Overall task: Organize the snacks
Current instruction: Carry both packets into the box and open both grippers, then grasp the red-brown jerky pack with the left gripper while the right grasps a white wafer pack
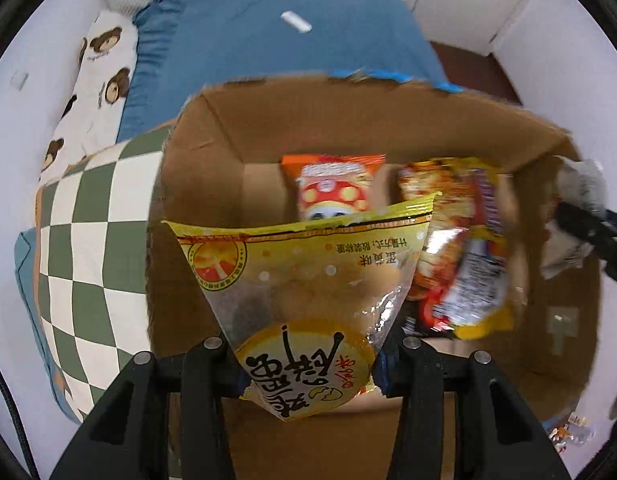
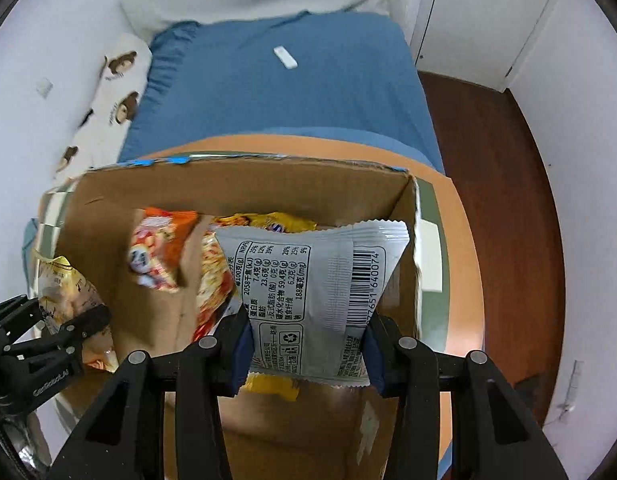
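Nearest my left camera, the left gripper (image 1: 304, 364) has its fingers clamped on the yellow snack bag (image 1: 308, 280), which hangs long axis straight down over the cardboard box (image 1: 212, 168). My right gripper (image 2: 308, 354) pinches the grey packet (image 2: 320, 288) the same way, above the box's right wall. Both bags sit directly over the open box, with the orange packet (image 1: 332, 188) already lying inside near the far wall, so I judge the drop is straight down from either hand
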`<state>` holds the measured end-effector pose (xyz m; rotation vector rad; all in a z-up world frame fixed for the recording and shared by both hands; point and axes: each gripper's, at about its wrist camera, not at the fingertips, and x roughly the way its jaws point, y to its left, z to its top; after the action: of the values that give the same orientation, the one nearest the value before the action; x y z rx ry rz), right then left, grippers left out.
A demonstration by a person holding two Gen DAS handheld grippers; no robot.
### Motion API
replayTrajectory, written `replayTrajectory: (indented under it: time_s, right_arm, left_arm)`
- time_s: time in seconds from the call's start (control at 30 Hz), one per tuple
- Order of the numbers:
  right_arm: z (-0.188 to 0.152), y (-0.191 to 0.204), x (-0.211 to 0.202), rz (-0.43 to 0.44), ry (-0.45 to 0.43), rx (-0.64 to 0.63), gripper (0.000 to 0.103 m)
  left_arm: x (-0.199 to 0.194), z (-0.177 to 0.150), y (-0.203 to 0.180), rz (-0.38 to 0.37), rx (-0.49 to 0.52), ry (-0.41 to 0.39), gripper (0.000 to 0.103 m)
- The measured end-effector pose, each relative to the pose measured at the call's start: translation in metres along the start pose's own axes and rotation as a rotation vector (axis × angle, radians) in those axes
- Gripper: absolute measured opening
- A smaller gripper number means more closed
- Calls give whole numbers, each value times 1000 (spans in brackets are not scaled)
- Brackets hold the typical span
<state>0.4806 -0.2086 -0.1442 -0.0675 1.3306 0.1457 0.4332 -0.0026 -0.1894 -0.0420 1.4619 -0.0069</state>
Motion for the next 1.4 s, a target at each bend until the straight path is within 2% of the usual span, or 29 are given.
replayTrajectory:
  time_s: [0.07,0.13,0.17,0.2,0.23,0.27,0.3,0.33,0.4,0.57,0.83,1.13,1.4]
  right_arm:
    - [8,1,13,-7,30,-7,49]
    - [11,0,22,-9,68,-5,54]
    - [11,-1,27,-8,90,-2,70]
    - [12,0,31,-9,108,6,85]
    - [13,-1,36,-9,114,12,89]
    - [13,-1,37,-12,117,14,90]
    - [13,-1,37,-6,115,16,90]
    - [12,-1,40,0,117,19,90]
    - [10,2,43,8,125,25,93]
    - [-2,6,39,16,108,41,93]
    - [-41,14,16,31,51,60,93]
    - [-85,26,-25,40,-40,50,93]
    - [-125,37,-74,1,-177,24,93]
  left_arm:
    - [15,4,7,6,-21,32,43]
    - [23,7,13,5,-42,43,43]
    - [25,7,15,11,-55,41,44]
    - [26,8,18,3,-64,36,51]
    - [26,9,17,-18,-68,37,55]
    - [27,9,17,-31,-72,44,68]
    - [28,10,17,-30,-75,50,89]
    - [27,11,16,-31,-71,41,93]
    - [23,10,13,-19,-61,17,93]
    - [11,3,5,-24,-56,-12,93]
    - [-20,-20,2,-32,-71,-107,93]
    - [-66,-65,-4,-7,-52,-246,93]
    - [-106,-105,-7,15,-32,-387,93]
